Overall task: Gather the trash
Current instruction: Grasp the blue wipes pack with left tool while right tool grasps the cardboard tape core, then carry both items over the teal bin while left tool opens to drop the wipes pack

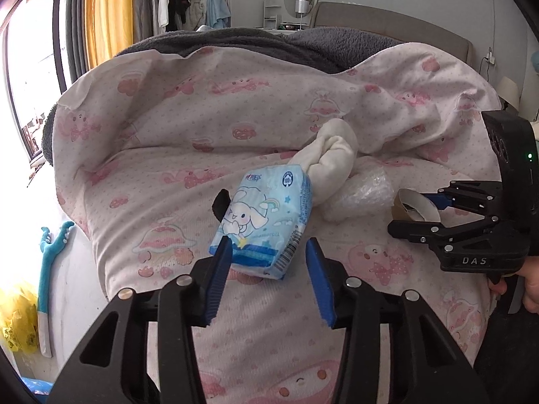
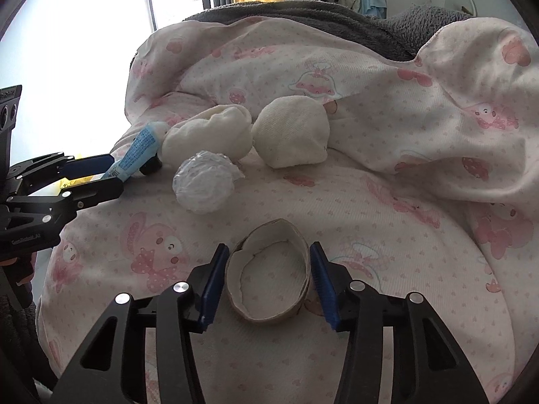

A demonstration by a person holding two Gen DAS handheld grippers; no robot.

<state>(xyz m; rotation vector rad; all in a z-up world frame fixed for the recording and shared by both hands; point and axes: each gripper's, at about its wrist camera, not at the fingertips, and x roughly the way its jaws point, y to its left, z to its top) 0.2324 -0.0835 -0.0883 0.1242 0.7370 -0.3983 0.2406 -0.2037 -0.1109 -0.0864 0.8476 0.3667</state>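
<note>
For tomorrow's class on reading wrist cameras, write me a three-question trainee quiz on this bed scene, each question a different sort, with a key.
1. True or false: the left gripper has shut on the tissue pack.
2. Which thing sits between the open fingers of the right gripper? A) crumpled plastic wrap B) cardboard tape ring C) rolled white sock
3. Fill in: everything lies on a pink-patterned ____.

Key: 1 false, its fingers are open around the pack; 2 B; 3 bedcover.
</note>
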